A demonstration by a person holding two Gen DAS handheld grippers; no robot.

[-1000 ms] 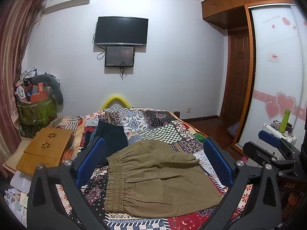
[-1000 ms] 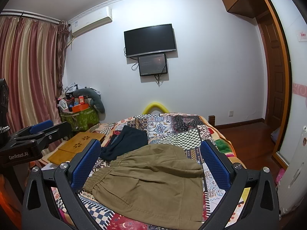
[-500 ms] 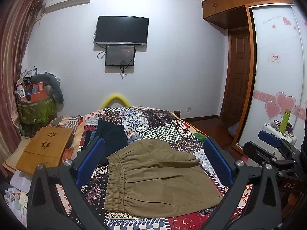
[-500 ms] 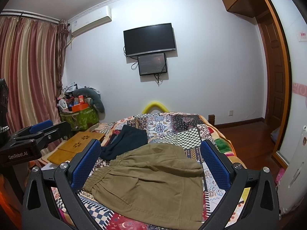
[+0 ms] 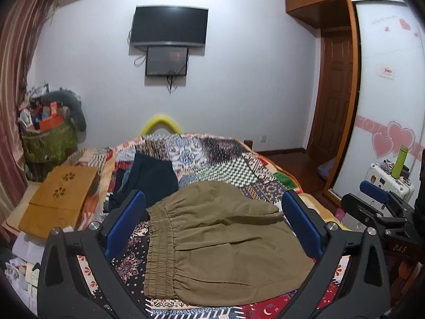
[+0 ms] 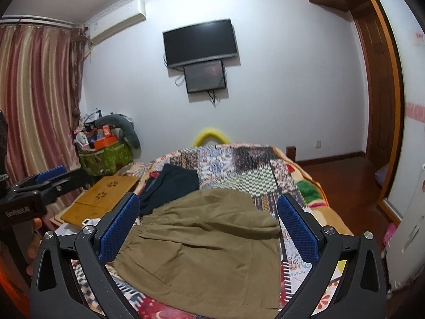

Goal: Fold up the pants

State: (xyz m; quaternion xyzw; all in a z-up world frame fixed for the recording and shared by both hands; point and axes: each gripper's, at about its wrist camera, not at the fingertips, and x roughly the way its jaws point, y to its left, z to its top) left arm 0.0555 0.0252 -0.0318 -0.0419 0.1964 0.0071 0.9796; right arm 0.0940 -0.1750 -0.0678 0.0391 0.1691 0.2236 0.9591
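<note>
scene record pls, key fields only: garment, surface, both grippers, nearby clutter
garment: olive pants, folded into a compact stack, elastic waistband toward the left
surface: patchwork quilt on the bed
left gripper: open, above the pants, holding nothing
right gripper: open, above the pants, holding nothing
other clothing: dark garment behind the pants on the quilt
beside bed: wooden tray, left of the quilt
contact: neither gripper touches cloth

Left wrist: near bed (image 5: 225,156) foot, faces the TV (image 5: 169,26) wall.
Right wrist: beside it, same facing.
Shared: pants (image 5: 220,236), bed, TV.
</note>
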